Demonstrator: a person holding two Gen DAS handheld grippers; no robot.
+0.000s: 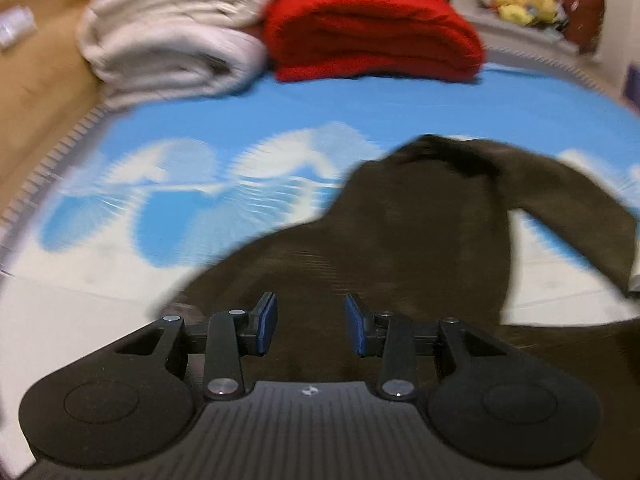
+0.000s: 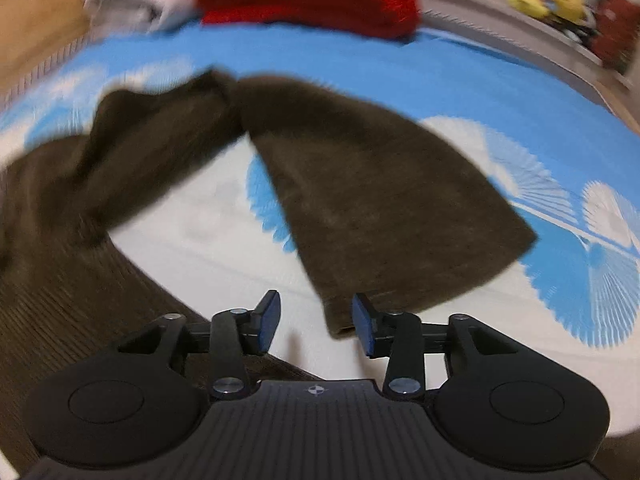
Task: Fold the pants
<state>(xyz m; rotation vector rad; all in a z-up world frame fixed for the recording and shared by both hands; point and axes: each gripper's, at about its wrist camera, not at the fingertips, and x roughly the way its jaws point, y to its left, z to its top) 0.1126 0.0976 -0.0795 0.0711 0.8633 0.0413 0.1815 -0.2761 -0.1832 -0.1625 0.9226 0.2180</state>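
Dark brown corduroy pants (image 1: 400,248) lie spread on a blue and white patterned bed sheet (image 1: 240,120). In the left wrist view my left gripper (image 1: 311,326) is open and empty, hovering over the wide part of the pants. In the right wrist view the pants (image 2: 360,184) lie with the two legs apart, one leg running toward me. My right gripper (image 2: 316,326) is open and empty, right at the hem corner of that leg (image 2: 340,320). Both views are blurred by motion.
A folded red blanket (image 1: 372,32) and folded white towels (image 1: 172,36) lie at the far end of the bed. A wooden bed frame (image 1: 36,92) runs along the left. Yellow plush toys (image 1: 524,0) sit on a ledge at the far right.
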